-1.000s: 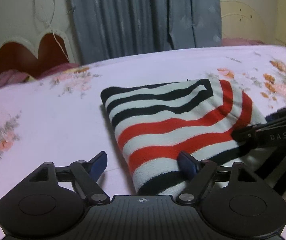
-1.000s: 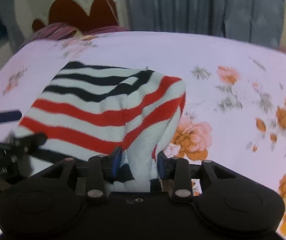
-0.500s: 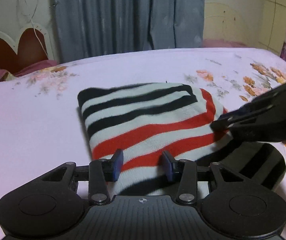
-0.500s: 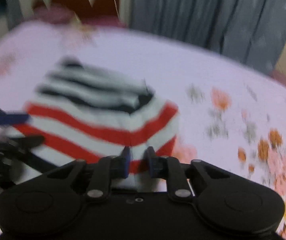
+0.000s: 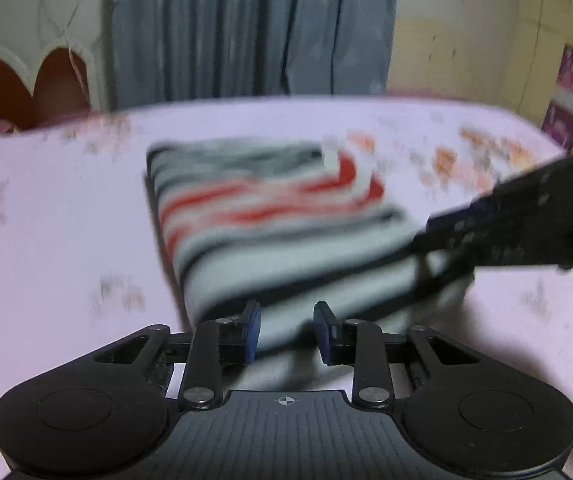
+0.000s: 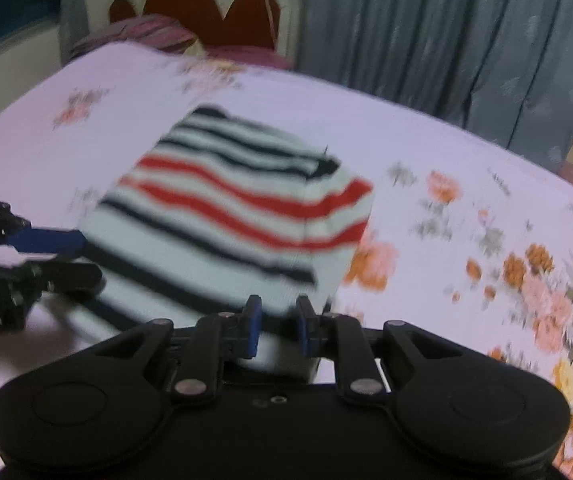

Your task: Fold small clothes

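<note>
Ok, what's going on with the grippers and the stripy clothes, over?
Left hand-held gripper closing on striped garment near edge. Right hand-held gripper shut on same edge. Bed around it bare, nothing in the way.

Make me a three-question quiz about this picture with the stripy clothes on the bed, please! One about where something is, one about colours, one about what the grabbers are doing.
1. Where does the striped garment lie?
A. On the flowered bedsheet
B. On the floor
C. On a chair

2. Which colours are its stripes?
A. Green and yellow
B. Red, black and white
C. Pink and purple

3. What is between the fingers of the right gripper?
A. Nothing
B. A pillow
C. The near edge of the garment

Answers:
1 A: pale sheet with orange flowers shows all around it.
2 B: red and dark bands cross white knit in both wrist views.
3 C: white fabric fills the gap between its blue pads. The left gripper also has the garment's edge between its pads, and its jaws are closing.
</note>
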